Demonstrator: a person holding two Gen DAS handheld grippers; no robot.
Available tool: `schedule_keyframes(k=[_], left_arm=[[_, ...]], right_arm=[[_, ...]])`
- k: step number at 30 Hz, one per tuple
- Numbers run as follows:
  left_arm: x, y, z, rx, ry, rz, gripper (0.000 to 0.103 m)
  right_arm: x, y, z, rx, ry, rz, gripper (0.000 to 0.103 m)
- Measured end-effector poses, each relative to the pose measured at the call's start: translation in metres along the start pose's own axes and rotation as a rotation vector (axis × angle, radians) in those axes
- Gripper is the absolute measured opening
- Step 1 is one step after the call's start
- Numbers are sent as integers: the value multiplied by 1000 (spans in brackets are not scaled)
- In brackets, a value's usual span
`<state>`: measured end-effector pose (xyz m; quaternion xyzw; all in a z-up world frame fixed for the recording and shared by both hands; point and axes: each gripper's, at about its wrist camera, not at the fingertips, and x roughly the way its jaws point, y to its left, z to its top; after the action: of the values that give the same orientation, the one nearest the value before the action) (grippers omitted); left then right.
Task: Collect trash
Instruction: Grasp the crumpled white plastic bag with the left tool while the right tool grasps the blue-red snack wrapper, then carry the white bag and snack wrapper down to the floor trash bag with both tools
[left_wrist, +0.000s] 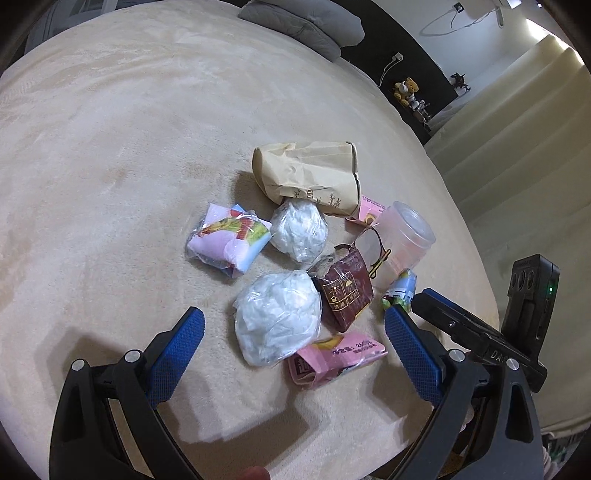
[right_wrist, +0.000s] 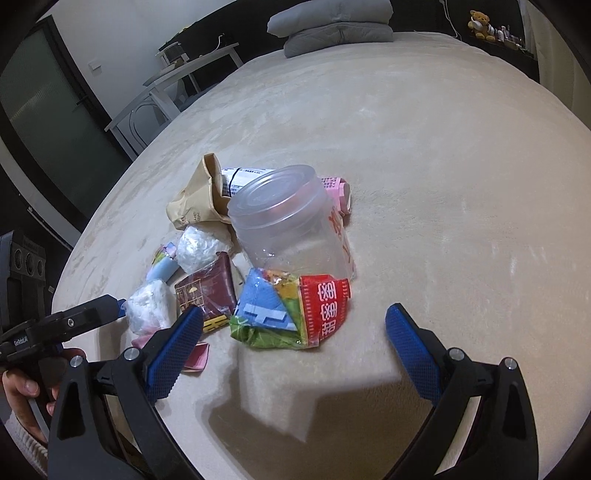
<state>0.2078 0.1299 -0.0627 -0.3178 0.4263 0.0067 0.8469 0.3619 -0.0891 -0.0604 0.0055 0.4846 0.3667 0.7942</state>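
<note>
A heap of trash lies on the cream bed cover (left_wrist: 129, 147). My left gripper (left_wrist: 294, 312) is open, its blue pads either side of a crumpled white plastic wad (left_wrist: 277, 317), not touching it. Around the wad are a pink carton (left_wrist: 332, 358), a maroon packet (left_wrist: 345, 295), a second white wad (left_wrist: 299, 230), a brown paper bag (left_wrist: 306, 177) and a clear plastic jar (left_wrist: 406, 236). My right gripper (right_wrist: 294, 313) is open around a colourful foil wrapper (right_wrist: 291, 310) lying in front of the jar (right_wrist: 291, 221), pads clear of it.
Grey pillows (right_wrist: 332, 26) lie at the bed's far end. A white side table (right_wrist: 177, 81) stands off the left edge, and a teddy bear (left_wrist: 406, 88) sits on a shelf beyond. A hand (right_wrist: 22, 387) holds the left gripper's handle close beside the right gripper.
</note>
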Motion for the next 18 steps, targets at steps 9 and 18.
schedule_keyframes(k=[9, 18], left_arm=[[26, -4, 5, 13, 55, 75, 70], [24, -3, 6, 41, 32, 92, 50]], right_arm=[[18, 0, 5, -15, 53, 0, 71], [12, 1, 2, -16, 43, 3, 65]])
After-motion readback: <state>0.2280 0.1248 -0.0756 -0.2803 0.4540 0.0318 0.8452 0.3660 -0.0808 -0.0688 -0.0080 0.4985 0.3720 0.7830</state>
